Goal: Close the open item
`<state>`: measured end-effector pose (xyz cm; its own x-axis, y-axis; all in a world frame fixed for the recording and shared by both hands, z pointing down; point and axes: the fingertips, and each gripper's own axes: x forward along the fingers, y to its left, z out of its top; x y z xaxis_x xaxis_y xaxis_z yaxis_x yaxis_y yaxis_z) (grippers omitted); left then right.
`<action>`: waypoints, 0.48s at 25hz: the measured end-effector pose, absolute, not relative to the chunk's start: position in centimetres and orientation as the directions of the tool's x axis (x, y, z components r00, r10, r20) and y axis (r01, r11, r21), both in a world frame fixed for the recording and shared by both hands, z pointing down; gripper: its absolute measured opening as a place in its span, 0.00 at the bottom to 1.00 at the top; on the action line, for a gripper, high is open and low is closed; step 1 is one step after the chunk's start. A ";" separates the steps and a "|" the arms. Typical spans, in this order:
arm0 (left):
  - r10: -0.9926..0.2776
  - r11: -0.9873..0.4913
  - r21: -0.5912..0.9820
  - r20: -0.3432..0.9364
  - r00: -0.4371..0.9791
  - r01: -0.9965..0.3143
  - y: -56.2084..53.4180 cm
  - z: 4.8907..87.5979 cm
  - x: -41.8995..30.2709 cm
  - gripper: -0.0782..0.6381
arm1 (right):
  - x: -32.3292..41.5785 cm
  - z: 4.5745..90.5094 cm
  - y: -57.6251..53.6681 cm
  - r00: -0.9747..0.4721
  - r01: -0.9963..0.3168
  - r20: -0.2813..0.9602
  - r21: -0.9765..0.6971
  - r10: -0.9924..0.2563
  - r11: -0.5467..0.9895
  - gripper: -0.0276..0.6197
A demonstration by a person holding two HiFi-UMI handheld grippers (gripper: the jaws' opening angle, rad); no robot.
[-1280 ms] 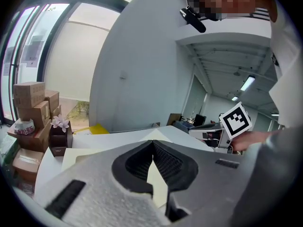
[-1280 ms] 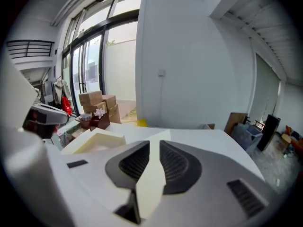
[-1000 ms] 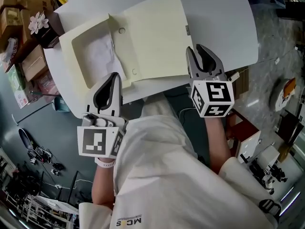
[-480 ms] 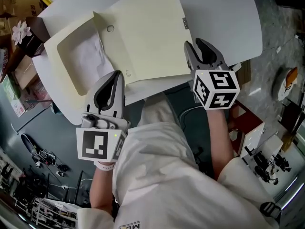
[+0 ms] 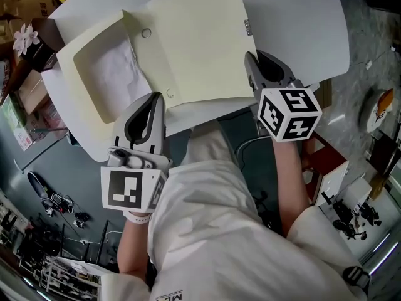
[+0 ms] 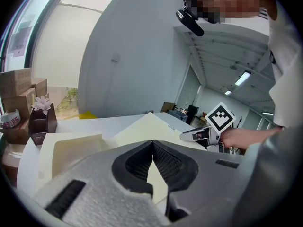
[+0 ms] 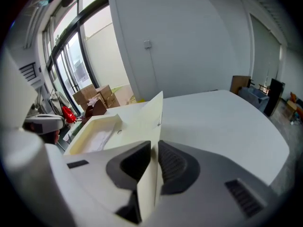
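Two pinching flat cream card lid [image 5: 200,42], L hand-held gripper [image 5: 155,99], R hand-held gripper [image 5: 252,63].

white table [image 5: 301,17] | cardboard boxes [image 6: 19,84] — stacked beside it | pale flower [image 6: 41,102] on dark box [image 6: 40,122]

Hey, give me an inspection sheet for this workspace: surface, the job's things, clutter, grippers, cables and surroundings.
Surface: white table with rounded corners; the box sits on its left half.
Job's things: cream box lies open, with white paper in its tray; lid is tilted up along its right edge.
Clutter: cardboard boxes and a dark flower box beside the table's left end.
Grippers: left gripper is closed on the cream box's near edge, by the hinge; right gripper is closed on the lid's near edge.
Cables: dark cables on the floor, lower left.
Surroundings: white wall and large windows.
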<state>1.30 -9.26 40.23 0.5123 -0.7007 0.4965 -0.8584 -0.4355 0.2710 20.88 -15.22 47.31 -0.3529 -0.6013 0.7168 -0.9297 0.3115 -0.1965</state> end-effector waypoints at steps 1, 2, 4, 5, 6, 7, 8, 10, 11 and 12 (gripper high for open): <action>-0.702 -0.434 0.272 0.495 0.512 -0.859 -9.2 40.1 1.4 0.15 | 20.8 47.0 -15.2 -0.363 -0.928 0.713 -0.217 -0.600 0.303 0.13; -0.704 -0.433 0.273 0.493 0.511 -0.859 -9.3 40.0 1.4 0.15 | 20.6 46.6 -15.1 -0.374 -0.925 0.708 -0.236 -0.600 0.298 0.11; -0.711 -0.429 0.275 0.485 0.509 -0.860 -9.3 39.8 1.3 0.15 | 20.0 45.8 -15.1 -0.394 -0.918 0.694 -0.259 -0.602 0.301 0.09; -0.715 -0.429 0.274 0.479 0.509 -0.861 -9.3 39.7 1.3 0.15 | 19.7 45.4 -15.1 -0.400 -0.915 0.689 -0.259 -0.605 0.309 0.08; -0.719 -0.430 0.273 0.474 0.509 -0.861 -9.3 39.5 1.2 0.15 | 19.4 44.9 -15.0 -0.401 -0.914 0.685 -0.252 -0.609 0.319 0.08; -0.720 -0.430 0.270 0.472 0.508 -0.861 -9.3 39.3 1.2 0.15 | 19.1 44.4 -14.9 -0.399 -0.913 0.682 -0.238 -0.613 0.331 0.08; -0.720 -0.428 0.269 0.477 0.505 -0.863 -9.2 39.1 1.2 0.15 | 18.8 43.8 -14.8 -0.395 -0.913 0.679 -0.220 -0.618 0.342 0.07; -0.723 -0.412 0.268 0.485 0.492 -0.871 -9.0 38.8 1.0 0.15 | 18.3 42.6 -14.8 -0.388 -0.912 0.672 -0.183 -0.630 0.366 0.07; -0.730 -0.401 0.268 0.484 0.482 -0.876 -9.0 38.5 0.8 0.15 | 18.1 42.1 -14.9 -0.385 -0.911 0.669 -0.162 -0.636 0.380 0.07; -0.738 -0.391 0.267 0.481 0.474 -0.881 -8.9 38.3 0.5 0.15 | 17.8 41.6 -15.1 -0.380 -0.908 0.666 -0.139 -0.642 0.394 0.07</action>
<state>0.51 -8.93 38.32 0.4736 -0.7379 0.4808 -0.8807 -0.3914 0.2668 17.85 -15.10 41.59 -0.3801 -0.6415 0.6663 -0.9085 0.3943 -0.1387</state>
